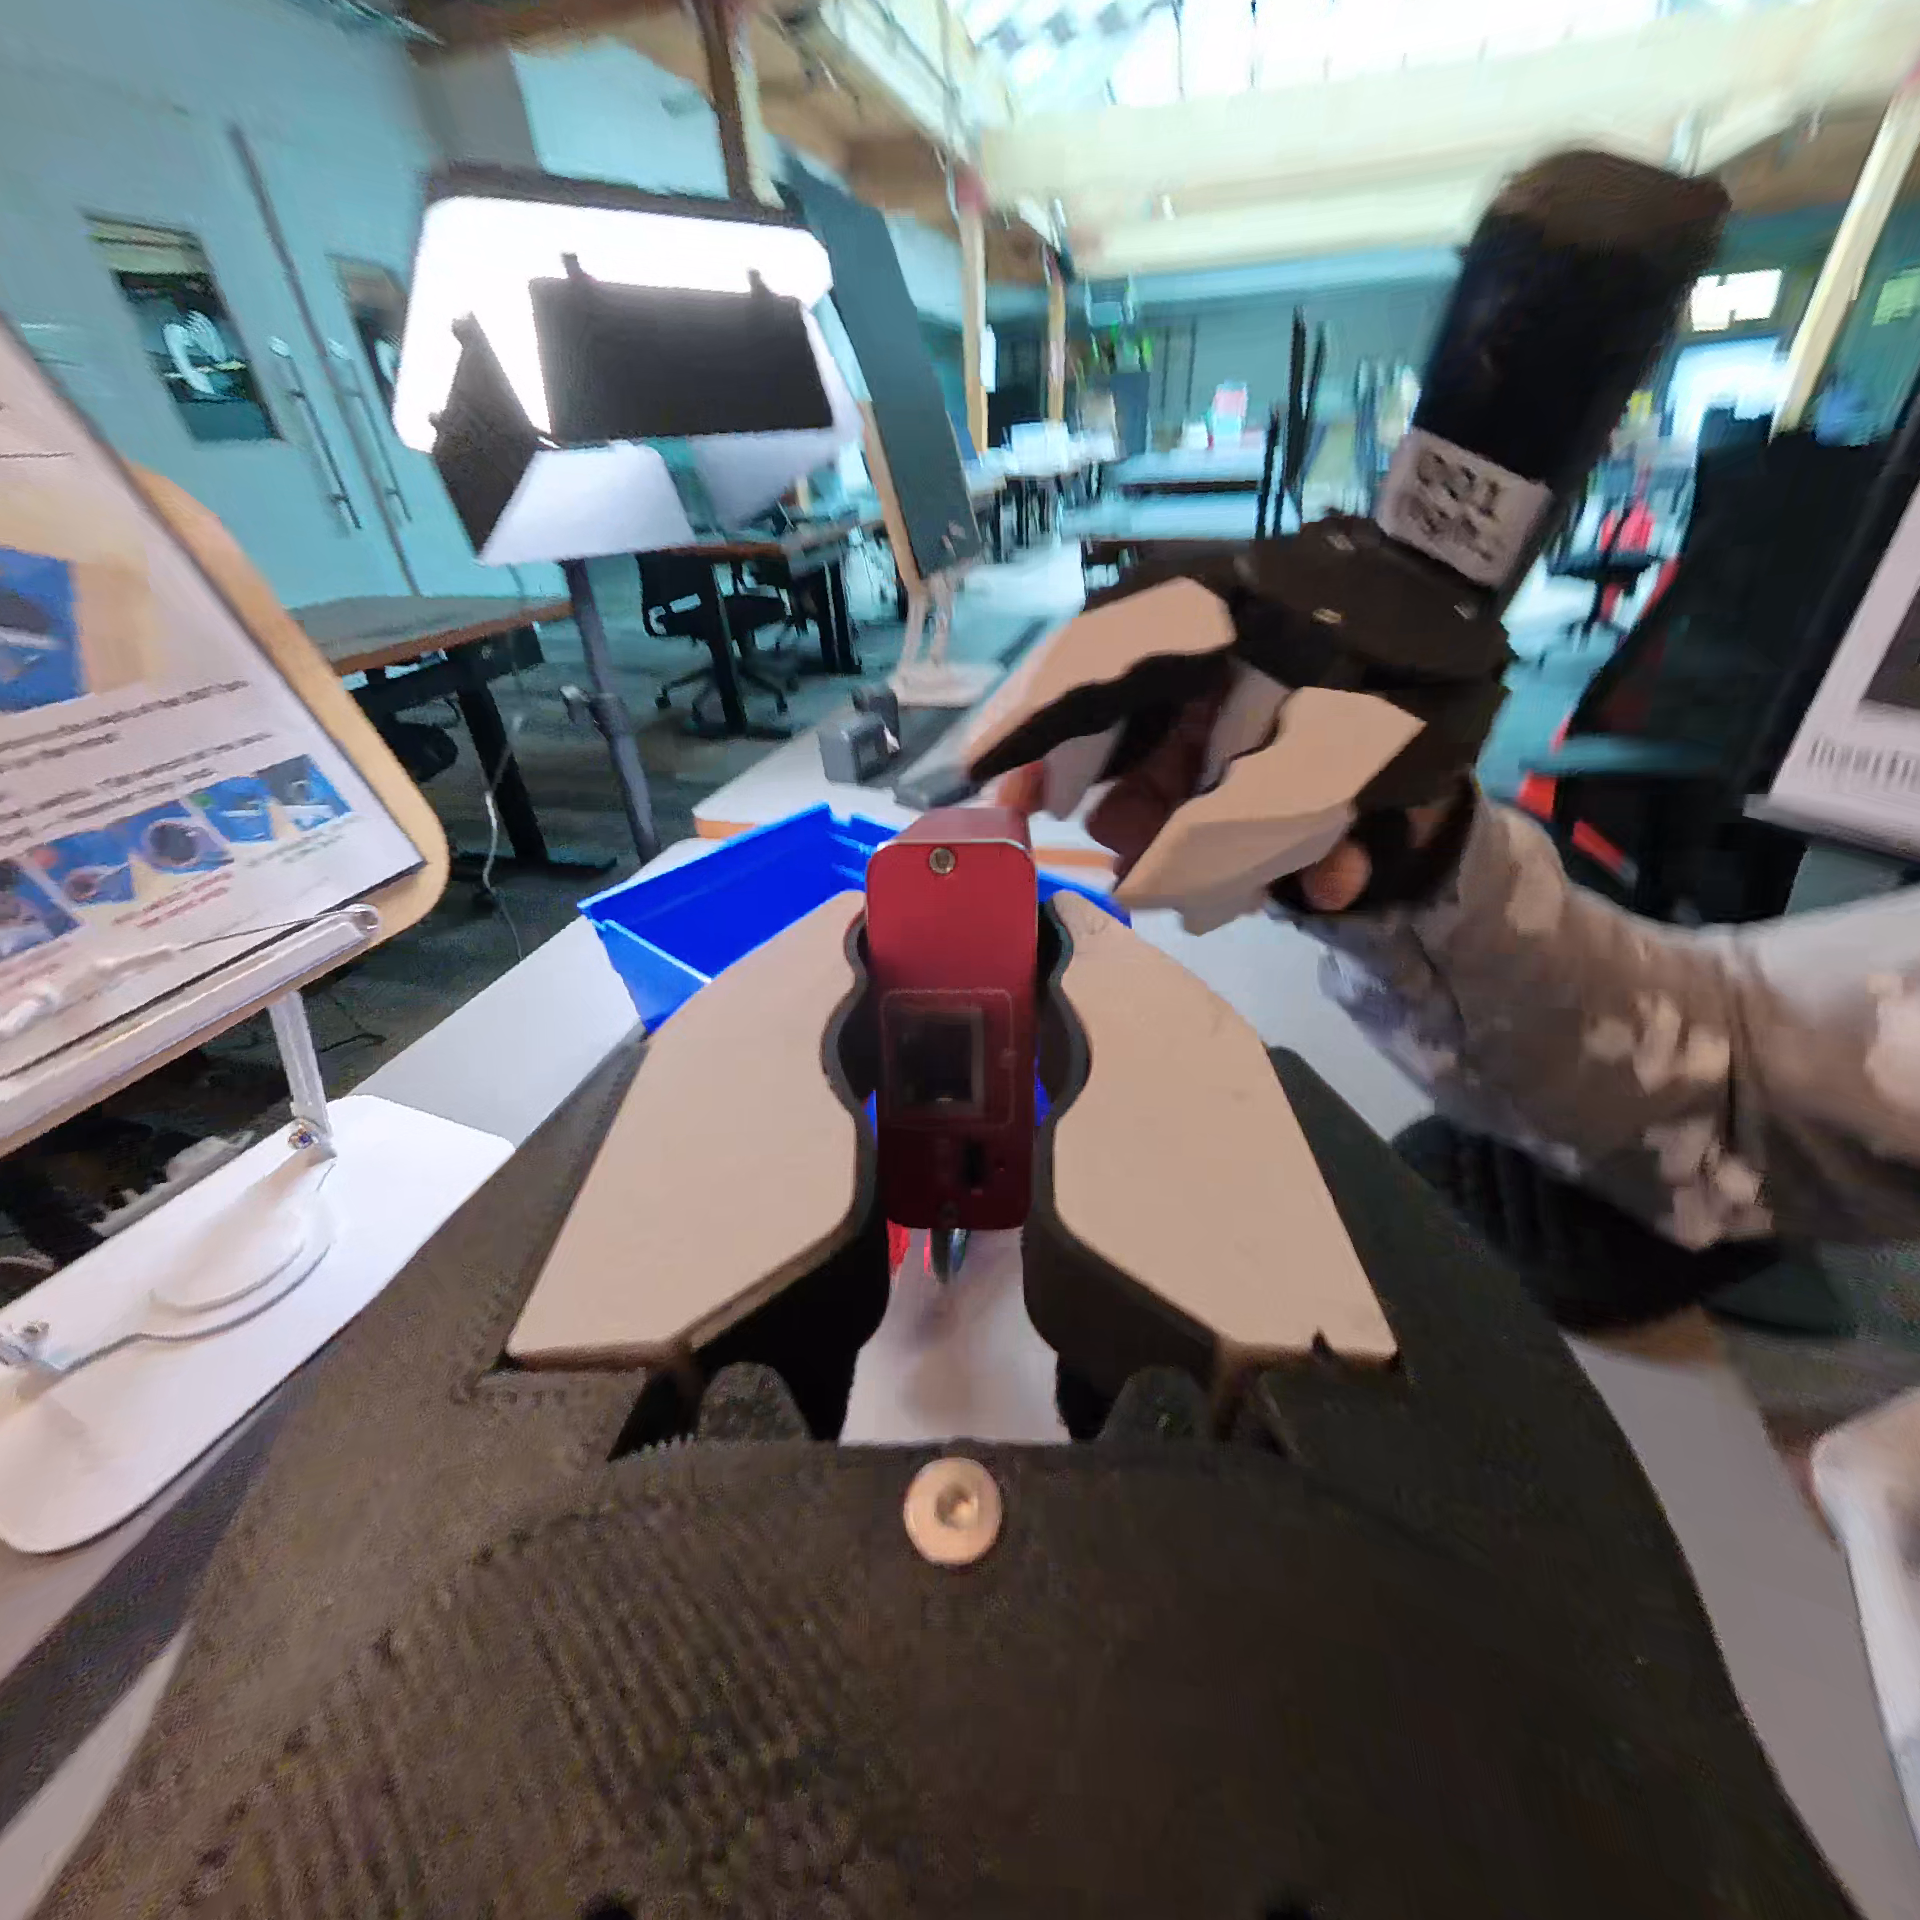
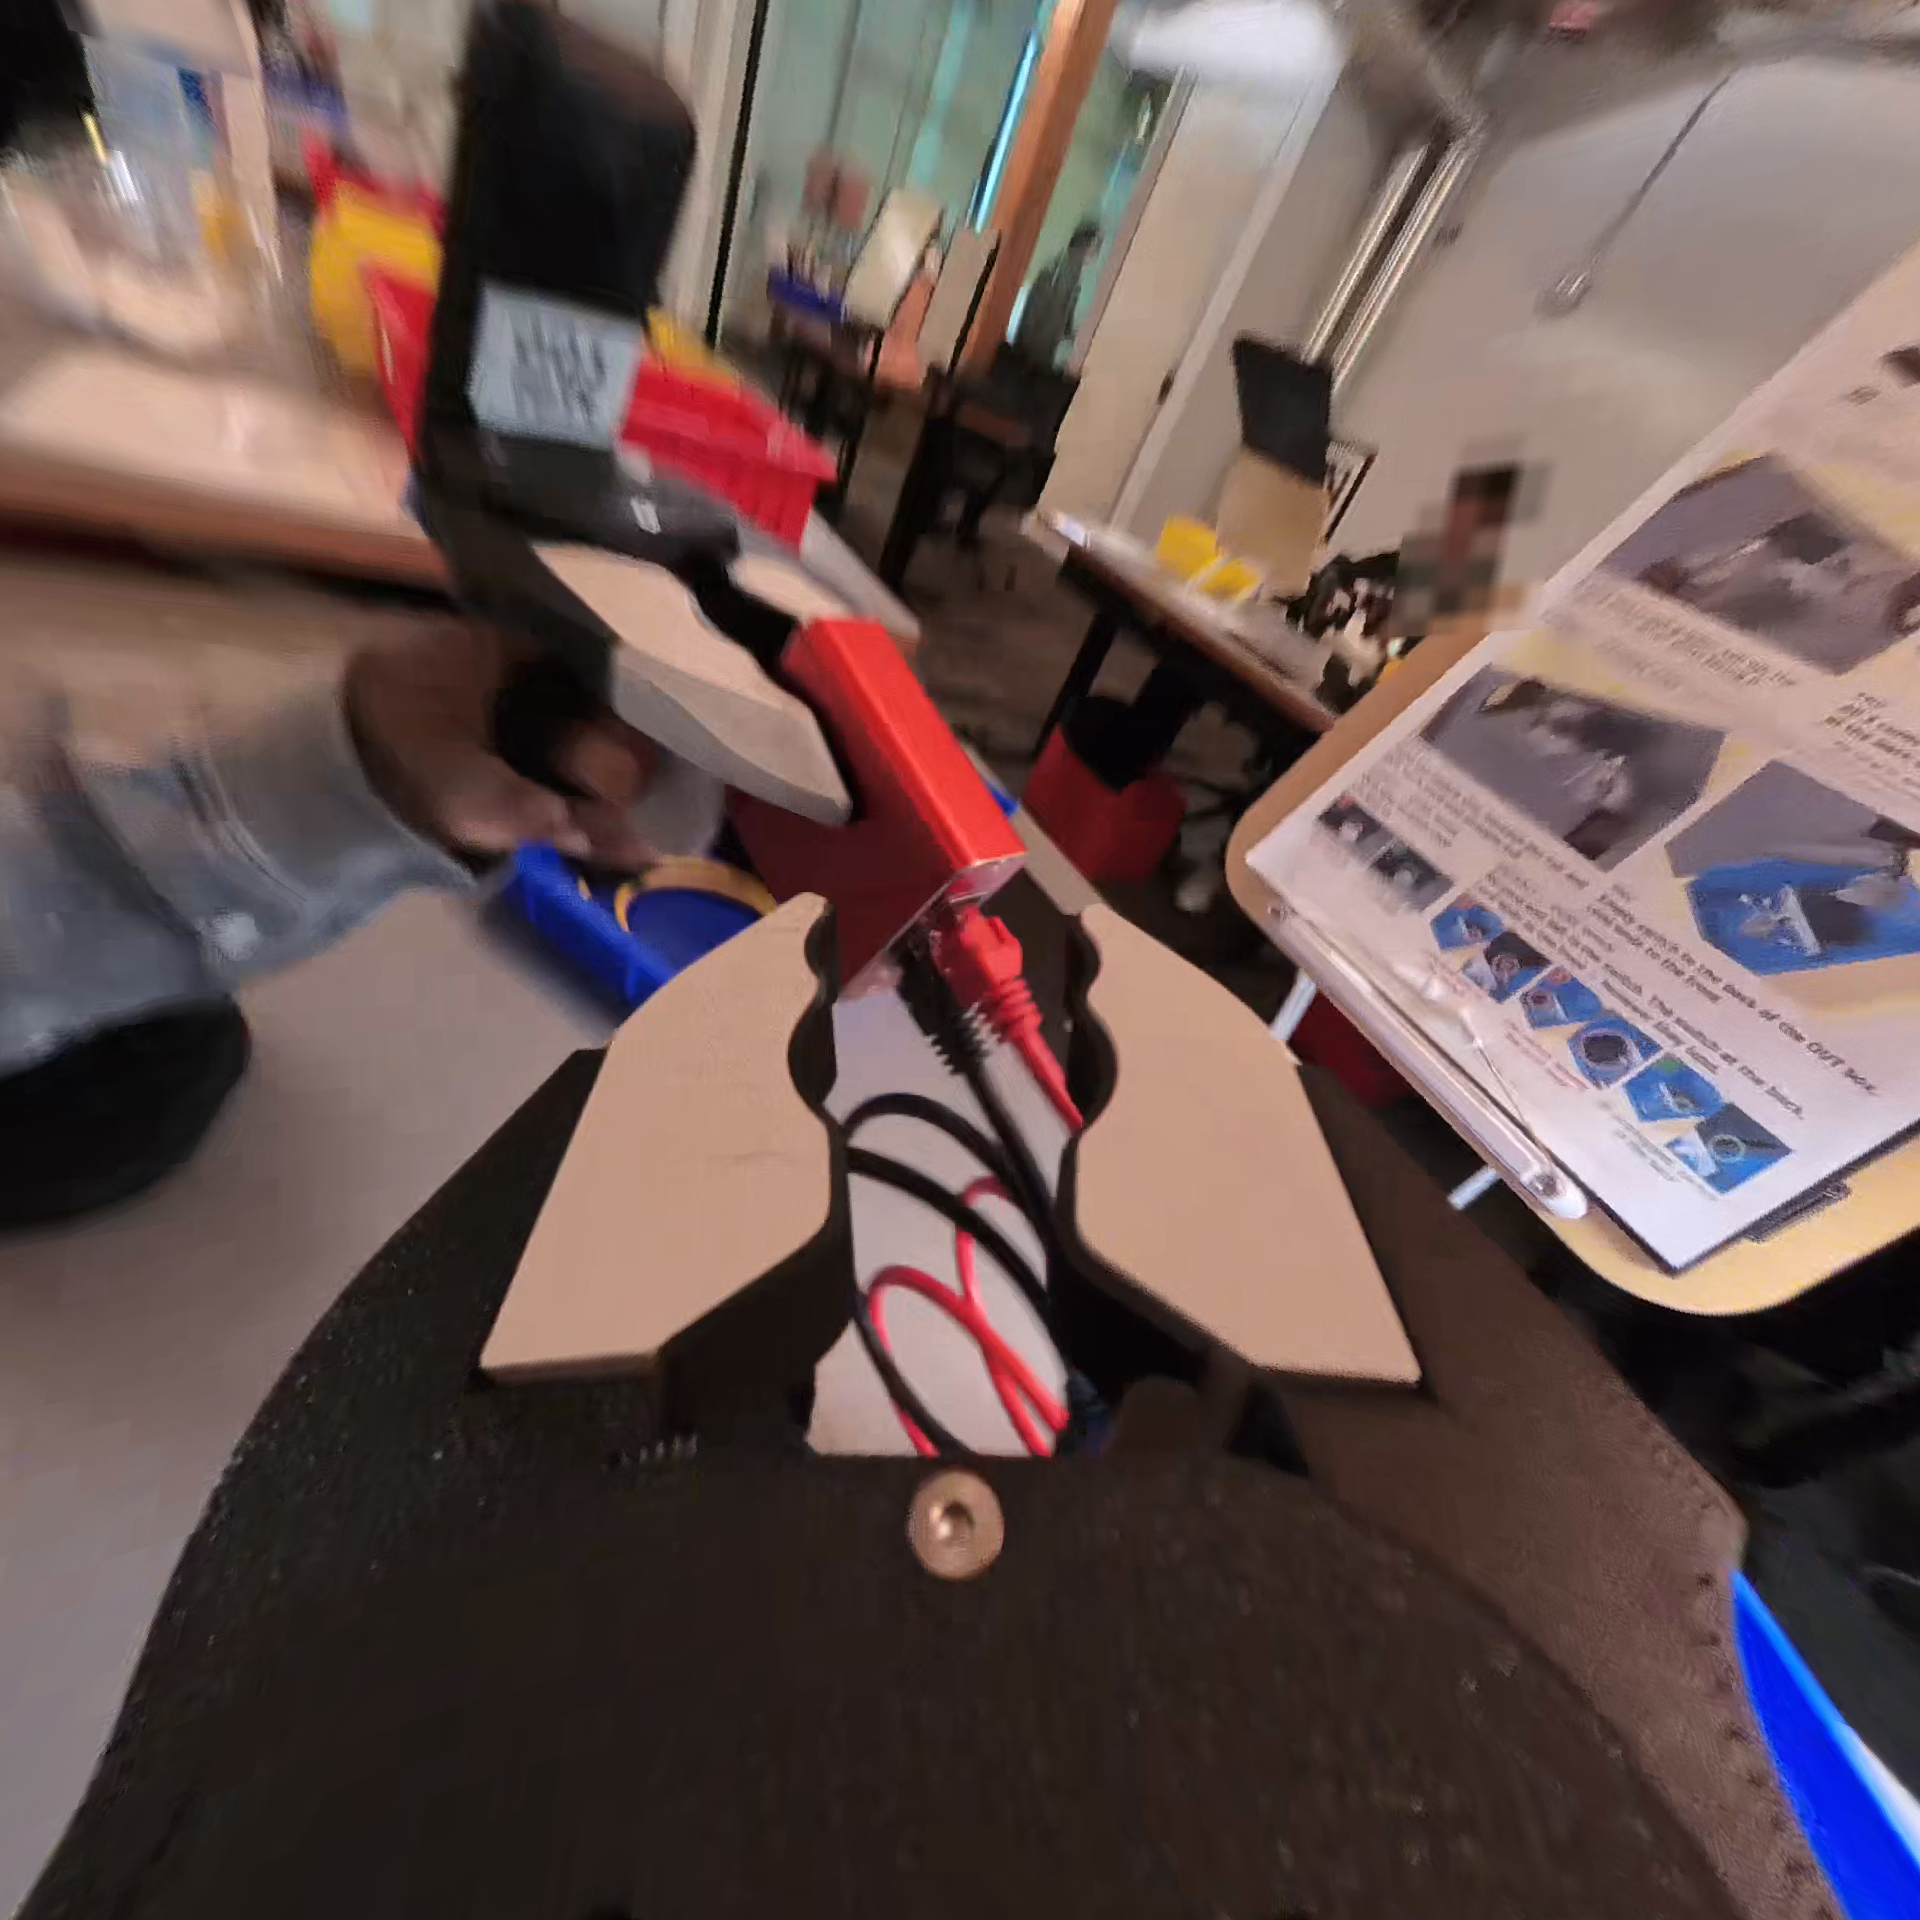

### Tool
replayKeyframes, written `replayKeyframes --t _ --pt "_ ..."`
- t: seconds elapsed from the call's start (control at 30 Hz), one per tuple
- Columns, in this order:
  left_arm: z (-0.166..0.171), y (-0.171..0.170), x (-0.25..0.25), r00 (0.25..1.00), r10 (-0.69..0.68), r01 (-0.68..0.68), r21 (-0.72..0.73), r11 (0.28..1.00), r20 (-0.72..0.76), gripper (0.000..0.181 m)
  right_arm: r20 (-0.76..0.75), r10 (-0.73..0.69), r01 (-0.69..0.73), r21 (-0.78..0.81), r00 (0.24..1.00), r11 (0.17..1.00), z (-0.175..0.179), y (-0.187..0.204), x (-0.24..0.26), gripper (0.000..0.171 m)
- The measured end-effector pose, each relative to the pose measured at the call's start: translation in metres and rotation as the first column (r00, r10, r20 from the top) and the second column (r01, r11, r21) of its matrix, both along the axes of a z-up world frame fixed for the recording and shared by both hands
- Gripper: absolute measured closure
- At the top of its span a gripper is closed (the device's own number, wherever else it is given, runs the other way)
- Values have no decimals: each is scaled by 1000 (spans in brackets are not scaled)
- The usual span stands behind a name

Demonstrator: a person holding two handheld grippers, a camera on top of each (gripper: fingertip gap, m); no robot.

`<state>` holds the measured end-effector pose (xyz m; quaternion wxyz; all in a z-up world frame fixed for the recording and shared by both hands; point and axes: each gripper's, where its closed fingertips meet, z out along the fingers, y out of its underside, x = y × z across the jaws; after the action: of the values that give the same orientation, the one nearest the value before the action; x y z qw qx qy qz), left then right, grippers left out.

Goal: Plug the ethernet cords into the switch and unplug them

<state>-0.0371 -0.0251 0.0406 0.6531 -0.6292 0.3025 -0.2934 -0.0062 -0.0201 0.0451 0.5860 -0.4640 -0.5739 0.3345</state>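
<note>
My left gripper [image 1: 951,935] is shut on the red switch [image 1: 951,1039] and holds it above the table, with an empty port facing the camera. In the right wrist view the switch [image 2: 904,769] points toward me, held by the left gripper [image 2: 821,717]. A red ethernet cord [image 2: 992,977] and a black cord [image 2: 956,1029] are plugged into its near end and loop down onto the table. My right gripper [image 2: 951,920] is open and empty, its fingertips on either side of the plugs. It also shows open in the left wrist view [image 1: 1081,821], just beyond the switch.
A blue bin [image 1: 727,914] sits on the white table [image 1: 499,1049] behind the switch. A stand with a printed sheet [image 1: 156,779] is at the left; it also shows in the right wrist view [image 2: 1610,935]. Red and yellow bins [image 2: 727,436] lie farther back.
</note>
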Motion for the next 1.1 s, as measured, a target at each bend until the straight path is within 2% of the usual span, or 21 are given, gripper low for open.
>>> replayKeyframes --t 0.07,0.13,0.2,0.27,0.33,0.4,0.5,0.63,0.87,0.97,1.0,1.03,1.1 --pt "6 8 -21 991 31 -29 -16 999 129 153 -79 17 -22 -69 997 997 13 -8 1 131" --pt "9 14 -37 973 57 -51 -29 998 225 153 -87 61 -67 -75 994 995 12 -23 -6 133" --pt "10 18 -48 953 72 -63 -40 997 296 153 -25 216 -217 -192 976 957 -8 -55 -25 134" --pt "13 18 -53 932 70 -60 -41 997 356 153 9 354 -331 -333 935 883 -37 -82 -48 133" --pt "17 16 -53 912 50 -37 -39 999 408 153 -18 389 -357 -437 921 825 -65 -88 -72 130" --pt "22 11 -48 899 14 1 -34 999 437 153 -123 385 -390 -516 915 763 -77 -83 -86 121" --pt "26 4 -31 897 -59 81 -30 996 439 153 -337 325 -465 -541 883 701 -53 -61 -77 120" --pt "22 -2 -4 907 -129 160 -46 986 402 153 -464 252 -493 -525 849 693 -17 -27 -45 124" --pt "9 -8 19 927 -194 245 -128 961 320 154 -443 279 -482 -456 852 748 -10 -17 -28 140" --pt "8 -9 18 942 -187 228 -125 965 278 154 -446 298 -498 -447 844 743 -11 -19 -28 142" --pt "9 -8 17 950 -174 208 -113 971 260 154 -450 293 -494 -439 844 750 -11 -18 -28 137" --pt "11 -9 14 956 -158 186 -94 978 248 152 -457 284 -489 -431 843 758 -10 -17 -27 142" --pt "16 -11 9 963 -142 160 -64 985 227 147 -472 285 -497 -422 834 758 -8 -17 -25 141"
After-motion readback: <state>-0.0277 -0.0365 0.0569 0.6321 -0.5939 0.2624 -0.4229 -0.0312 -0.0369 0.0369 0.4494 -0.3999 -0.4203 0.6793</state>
